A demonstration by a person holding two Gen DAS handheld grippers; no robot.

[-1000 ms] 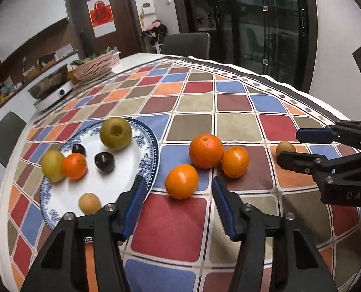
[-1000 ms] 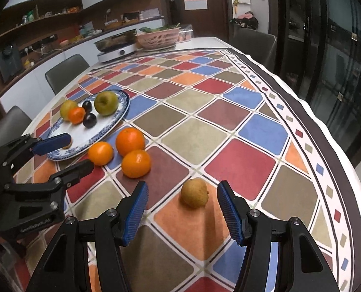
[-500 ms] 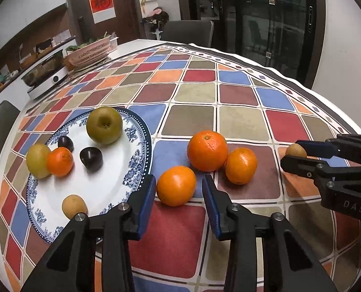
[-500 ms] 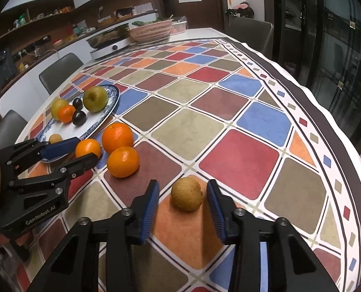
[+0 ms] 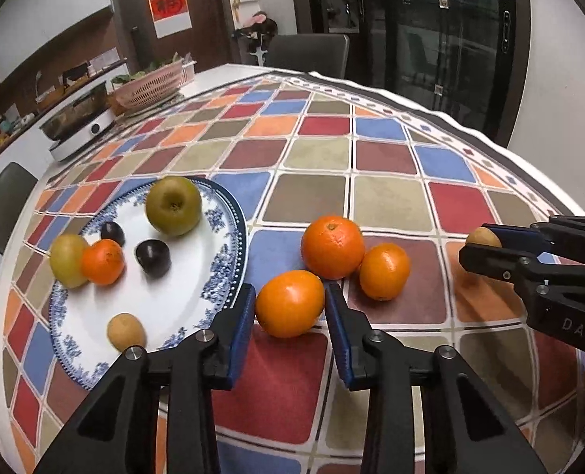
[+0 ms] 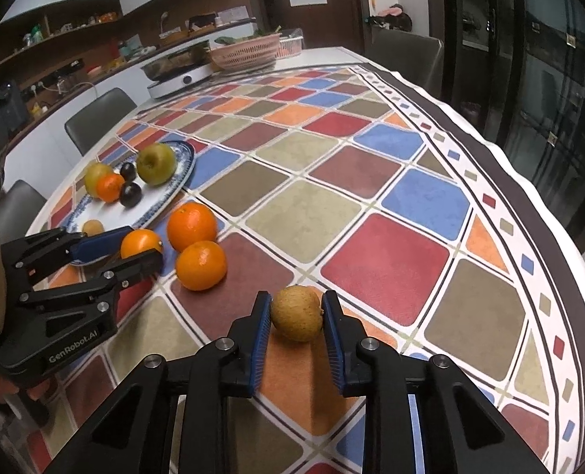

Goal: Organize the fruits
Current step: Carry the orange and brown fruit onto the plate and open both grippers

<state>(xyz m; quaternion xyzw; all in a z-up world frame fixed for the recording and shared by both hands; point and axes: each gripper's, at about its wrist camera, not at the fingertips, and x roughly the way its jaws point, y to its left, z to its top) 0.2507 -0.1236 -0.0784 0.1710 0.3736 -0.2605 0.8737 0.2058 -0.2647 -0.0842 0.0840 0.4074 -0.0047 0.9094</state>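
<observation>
Left wrist view, left gripper [image 5: 288,308] clamping orange [image 5: 290,303], right gripper [image 6: 296,318] clamping kiwi [image 6: 297,318]

Checkered table [image 5: 391,201] (round) bears plate [image 5: 229,260], oranges [image 5: 332,241]

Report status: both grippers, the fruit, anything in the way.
Left gripper shut on nearest orange. Right gripper shut on brown fruit. Both fruits on the tablecloth; plate beside. Nothing blocking.
</observation>
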